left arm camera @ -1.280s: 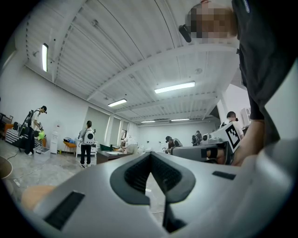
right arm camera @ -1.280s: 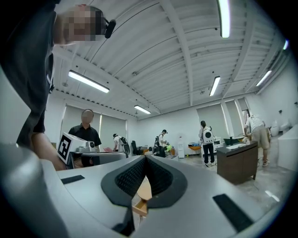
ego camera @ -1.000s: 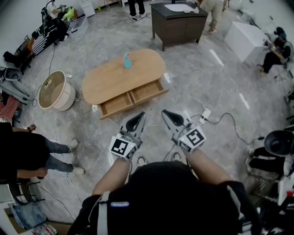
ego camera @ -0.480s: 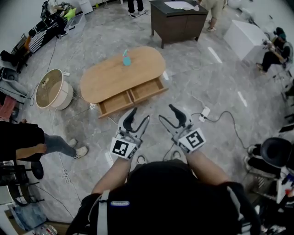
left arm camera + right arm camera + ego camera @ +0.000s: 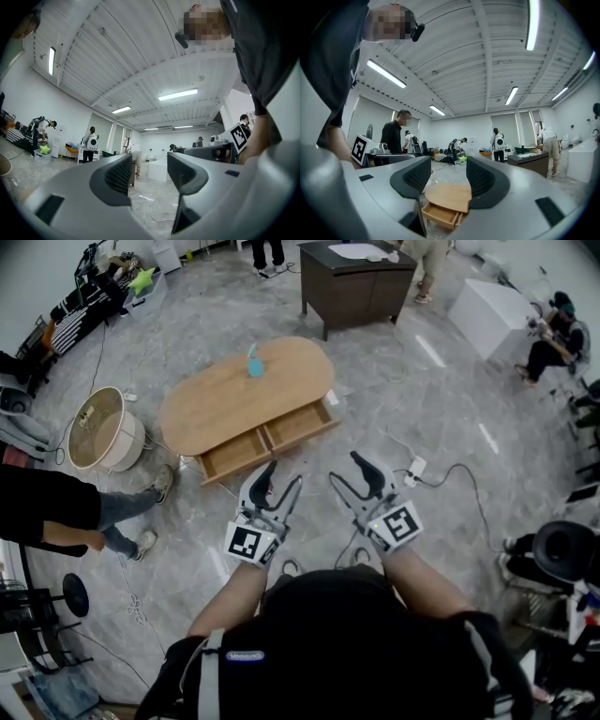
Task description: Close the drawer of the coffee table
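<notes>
Jaws on both tools now stand wide apart, where a second ago each pair was pressed together. The left hand-held gripper [image 5: 286,472] and the right hand-held gripper [image 5: 342,467] hold nothing, and each gripper view shows only the room between the ribbed pads. We carry them side by side at 12 o'clock in front of us, above the grey marble-patterned floor [image 5: 450,399].

Nothing has changed at the low oval bench of light wood [image 5: 234,395]. It sits at 11 o'clock, well apart from both tools. Its shallow pale wooden drawer [image 5: 267,440], divided in the middle, is still pulled out on the side facing us, and it looks empty as far as we can see. The right gripper view shows that drawer low down at 6 o'clock, lined up between the open jaws. A small teal object [image 5: 255,365] stands on the bench top toward its far edge.

We judge that the closing has not begun, and the opening of the jaws reads as getting ready rather than progress. The next move calls for stepping closer and setting the tools against the drawer front, then pushing toward 11 o'clock. Pressing at one end only could skew the drawer on its runners.
</notes>
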`<action>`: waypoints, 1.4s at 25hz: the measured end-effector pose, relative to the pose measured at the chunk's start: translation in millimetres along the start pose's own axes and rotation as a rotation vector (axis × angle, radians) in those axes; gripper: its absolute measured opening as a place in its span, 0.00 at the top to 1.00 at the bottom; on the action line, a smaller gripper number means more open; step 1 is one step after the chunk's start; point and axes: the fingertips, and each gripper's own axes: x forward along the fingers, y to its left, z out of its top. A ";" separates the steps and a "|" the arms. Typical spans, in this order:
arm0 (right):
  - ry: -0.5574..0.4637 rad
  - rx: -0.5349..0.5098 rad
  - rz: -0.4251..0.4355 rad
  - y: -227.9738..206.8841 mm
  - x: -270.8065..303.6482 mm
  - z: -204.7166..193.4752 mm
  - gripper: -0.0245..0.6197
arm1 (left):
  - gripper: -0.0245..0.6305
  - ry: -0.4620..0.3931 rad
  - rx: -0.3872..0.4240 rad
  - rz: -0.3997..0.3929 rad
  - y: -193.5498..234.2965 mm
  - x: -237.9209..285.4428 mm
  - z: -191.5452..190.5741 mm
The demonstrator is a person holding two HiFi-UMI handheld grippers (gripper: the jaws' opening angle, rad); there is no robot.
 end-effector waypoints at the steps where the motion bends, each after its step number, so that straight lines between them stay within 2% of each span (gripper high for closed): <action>1: 0.000 0.000 -0.008 0.6 1.3 0.6 0.63 | 0.63 -0.002 -0.001 -0.003 2.3 -1.3 0.3; 6: 0.003 0.003 -0.052 5.7 7.2 -1.5 0.64 | 0.63 -0.003 -0.006 -0.014 17.0 -11.5 -3.6; 10: 0.020 -0.034 -0.085 9.3 12.2 -10.9 0.64 | 0.63 -0.001 -0.007 -0.031 29.7 -20.2 -4.5; 18: 0.042 -0.027 -0.118 28.5 30.9 -18.4 0.63 | 0.63 -0.002 -0.023 -0.038 57.2 -37.3 -8.9; 23: 0.044 -0.021 -0.159 18.2 31.8 -18.7 0.64 | 0.63 0.021 -0.016 -0.038 67.8 -34.6 -18.6; 26: 0.042 -0.033 -0.177 6.4 28.0 -21.0 0.64 | 0.63 0.007 -0.019 -0.029 69.2 -27.3 -19.1; 31: 0.007 0.023 -0.159 -5.3 36.3 -25.3 0.64 | 0.63 0.004 0.000 -0.007 73.1 -7.9 -26.3; 35: 0.007 0.021 -0.122 -20.9 50.4 -45.6 0.63 | 0.63 0.015 0.030 0.005 80.0 9.5 -40.5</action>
